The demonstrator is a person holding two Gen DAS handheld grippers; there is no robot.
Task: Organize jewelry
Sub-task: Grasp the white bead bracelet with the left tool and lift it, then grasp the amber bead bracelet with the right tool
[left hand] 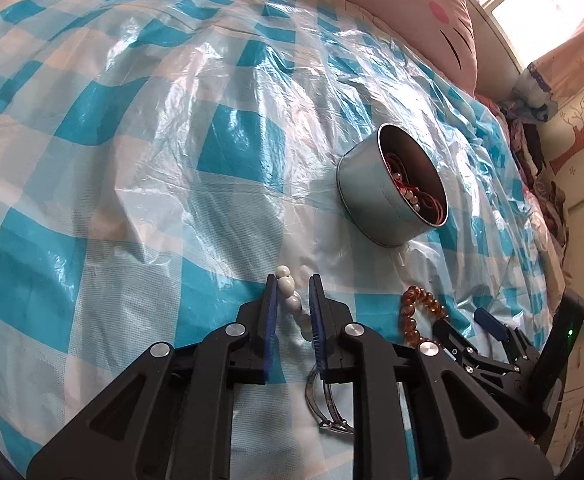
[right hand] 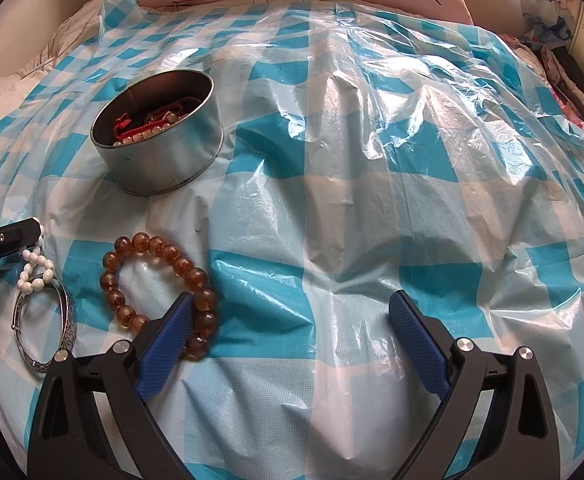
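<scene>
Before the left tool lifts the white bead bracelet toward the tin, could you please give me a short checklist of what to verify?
1. White bead bracelet between the left tool fingers: ok.
2. Fingers clamped firmly on the beads: cannot tell; a gap shows beside the strand.
3. Bracelet free of the silver bangle: not ok; the beads overlap its rim.
4. Tin open and upright: ok; it holds red cord pieces.
5. Right tool clear of the path: ok; open, with one finger over the amber bracelet.
</scene>
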